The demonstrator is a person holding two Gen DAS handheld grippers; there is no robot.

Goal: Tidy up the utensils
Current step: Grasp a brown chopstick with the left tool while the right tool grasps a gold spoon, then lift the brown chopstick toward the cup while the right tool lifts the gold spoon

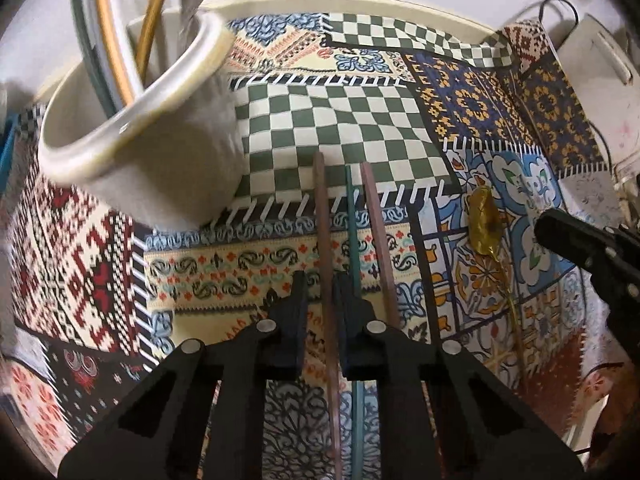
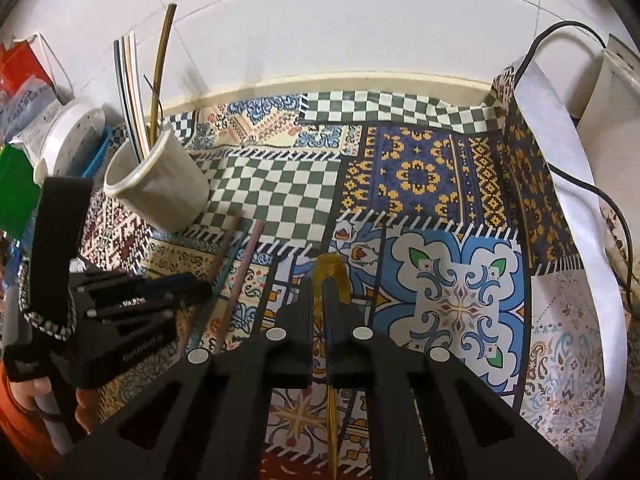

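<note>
your left gripper (image 1: pixel 322 280) points steeply down, pinching brown chopstick (image 1: pixel 325 216); teal chopstick (image 1: pixel 351 216), pink chopstick (image 1: pixel 374 216) beside. your right gripper (image 2: pixel 318 286) clamps gold spoon (image 2: pixel 330 268). beyond, cream holder (image 2: pixel 160 184) holds utensils.

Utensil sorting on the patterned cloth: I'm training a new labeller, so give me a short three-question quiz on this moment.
1. True or false: the right tool is shut on the gold spoon.
2. How many chopsticks lie on the cloth by the left tool: A) one, B) three, C) five?
3. Fill in: the brown chopstick runs between the left tool's fingers, while the teal chopstick and the pink chopstick lie ____ them.

Key:
1. True; its handle runs between the closed fingers.
2. B.
3. Outside, on the gold spoon's side. The white cup already holds several other utensils.
</note>
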